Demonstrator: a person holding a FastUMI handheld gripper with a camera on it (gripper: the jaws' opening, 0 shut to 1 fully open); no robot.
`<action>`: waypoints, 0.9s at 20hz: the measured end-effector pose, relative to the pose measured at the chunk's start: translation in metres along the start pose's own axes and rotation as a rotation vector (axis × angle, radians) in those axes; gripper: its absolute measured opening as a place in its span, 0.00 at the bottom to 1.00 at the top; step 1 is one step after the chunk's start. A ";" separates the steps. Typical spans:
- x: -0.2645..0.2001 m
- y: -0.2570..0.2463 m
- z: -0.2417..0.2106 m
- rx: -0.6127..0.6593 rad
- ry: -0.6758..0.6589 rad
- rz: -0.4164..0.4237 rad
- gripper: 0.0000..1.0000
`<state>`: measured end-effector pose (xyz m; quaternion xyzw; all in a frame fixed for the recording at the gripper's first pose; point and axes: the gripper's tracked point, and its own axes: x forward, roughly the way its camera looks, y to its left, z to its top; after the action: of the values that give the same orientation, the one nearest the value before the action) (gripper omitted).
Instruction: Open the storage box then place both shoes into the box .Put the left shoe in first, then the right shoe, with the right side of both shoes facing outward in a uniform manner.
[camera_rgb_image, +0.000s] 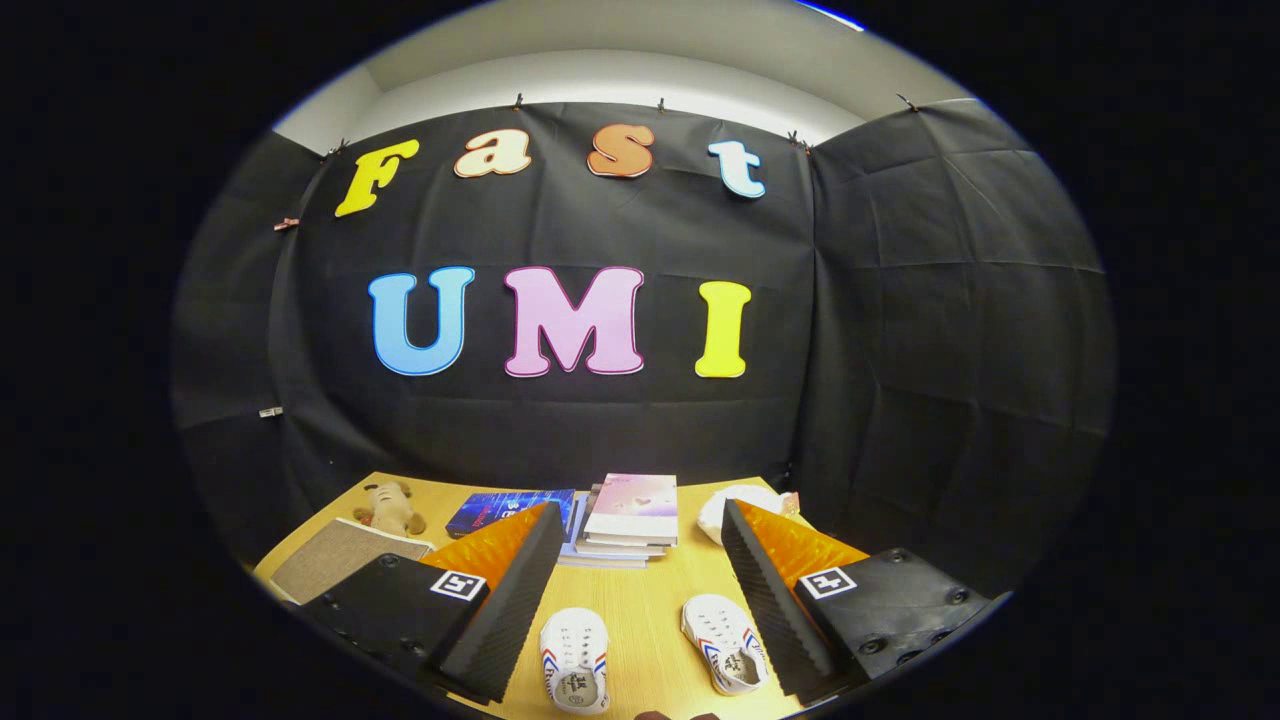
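Black-draped booth, pale ceiling strip above; below, a light wooden table (650, 600) crowded along its far edge. Far left: a small plush toy (390, 508) beside a tan flat pad (335, 555). Far centre: a dark blue book (505, 508) and a stack of books (625, 520) with a pink cover on top. Far right: something white and rounded (745, 503), partly hidden behind the right finger, too little visible to name.

Gripper (640, 600) held above the near edge of the table, fingers spread wide, nothing between the pads.

Two small white shoes on the table inside that gap, both near, toes pointing away. Left shoe (575, 655) close to the left finger, lying roughly straight. Right shoe (725, 642) just beside the right finger, angled slightly toward the left. Shoes near each other but apart, neither touched by a finger.

Progress, judging from this: nothing done yet. Both shoes out on the table, no storage box identifiable among the visible things, so opening it and both placements appear to remain. Left shoe due to go in first, then the right, right sides facing outward.
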<state>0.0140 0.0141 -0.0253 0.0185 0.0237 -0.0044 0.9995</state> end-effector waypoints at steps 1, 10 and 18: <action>0.001 0.001 -0.003 0.004 0.007 -0.001 0.97; 0.007 0.022 -0.034 0.079 0.089 0.042 0.98; -0.002 0.093 -0.099 0.238 0.375 0.305 0.98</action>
<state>0.0083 0.1109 -0.1208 0.1396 0.2049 0.1468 0.9576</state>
